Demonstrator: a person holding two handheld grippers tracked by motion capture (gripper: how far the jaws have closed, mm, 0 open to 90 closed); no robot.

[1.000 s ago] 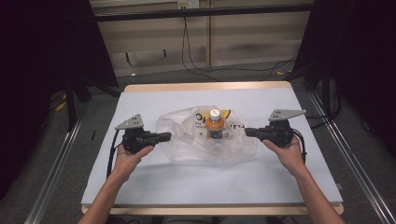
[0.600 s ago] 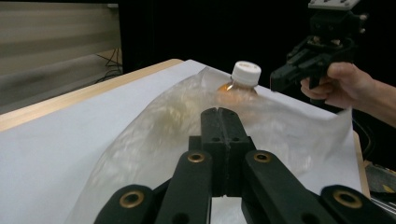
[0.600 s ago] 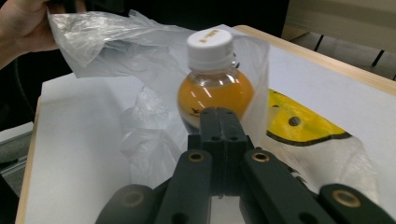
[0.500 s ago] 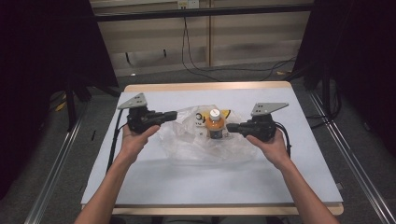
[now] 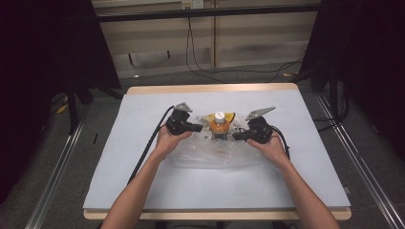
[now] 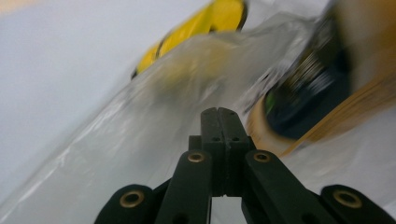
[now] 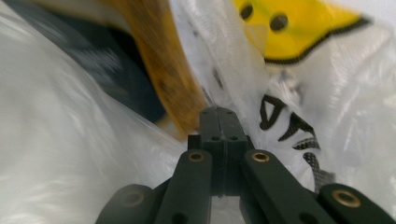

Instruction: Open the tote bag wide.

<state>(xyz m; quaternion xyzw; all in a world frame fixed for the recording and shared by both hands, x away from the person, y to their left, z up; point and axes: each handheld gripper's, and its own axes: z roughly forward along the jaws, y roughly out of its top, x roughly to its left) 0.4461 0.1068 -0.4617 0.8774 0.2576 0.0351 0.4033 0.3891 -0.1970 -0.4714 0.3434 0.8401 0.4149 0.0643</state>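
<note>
1. Both tongs have moved inward since the earlier frame, bunching the plastic bag (image 5: 215, 150) toward the middle of the counter (image 5: 143, 181).
2. One bottle (image 5: 219, 126) stands between two tongs.
3. Left tongs (image 5: 203, 128) and right tongs (image 5: 235, 137) each pinch bag film, jaws closed together.

Black letters on bag (image 7: 289, 126) (none legible)
</note>
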